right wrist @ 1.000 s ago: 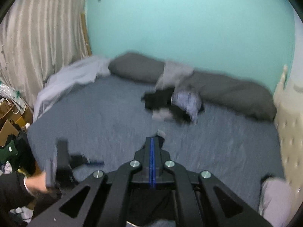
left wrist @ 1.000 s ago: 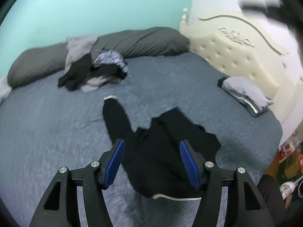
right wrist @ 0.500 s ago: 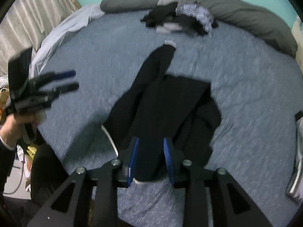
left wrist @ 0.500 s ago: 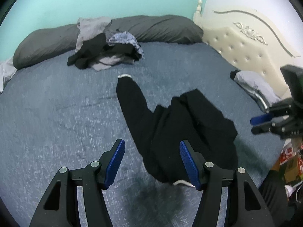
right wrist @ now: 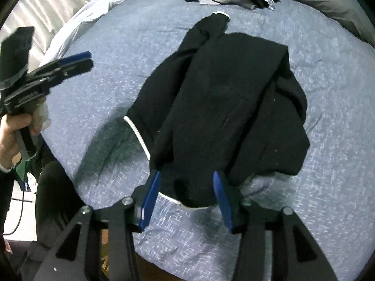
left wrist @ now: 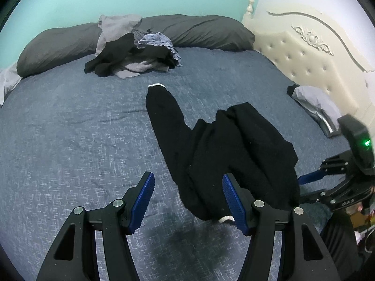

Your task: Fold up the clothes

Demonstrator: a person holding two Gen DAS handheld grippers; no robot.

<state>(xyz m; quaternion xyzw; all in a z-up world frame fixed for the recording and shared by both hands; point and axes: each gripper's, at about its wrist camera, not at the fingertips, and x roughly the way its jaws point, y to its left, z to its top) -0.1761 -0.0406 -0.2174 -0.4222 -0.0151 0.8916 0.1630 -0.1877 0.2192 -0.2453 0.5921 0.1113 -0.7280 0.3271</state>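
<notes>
- Your left gripper hangs above the near part of the blue bedspread, its jaws spread wide with nothing between them; the right-hand blue pad sits just beside the near edge of the black garment.
- In the right wrist view, your left gripper appears at the far left, held in your hand off the bed's edge and well apart from the garment.
- Your right gripper points down at the near end of the black garment; its jaws are parted, and the dark cloth with its white trim lies in the gap between the blue pads. Whether the pads touch the cloth cannot be told.
- In the left wrist view, your right gripper enters from the right edge, its fingertips at the garment's right side.
- The black garment lies crumpled near the middle of the bed, one sleeve with a white cuff stretched toward the pillows.
- A heap of mixed clothes rests against the long dark grey pillow at the far side, well apart from the garment.
- A folded grey item lies by the cream tufted headboard.
- A pale sheet drapes over the bed's far left corner, with a curtain beyond it.
</notes>
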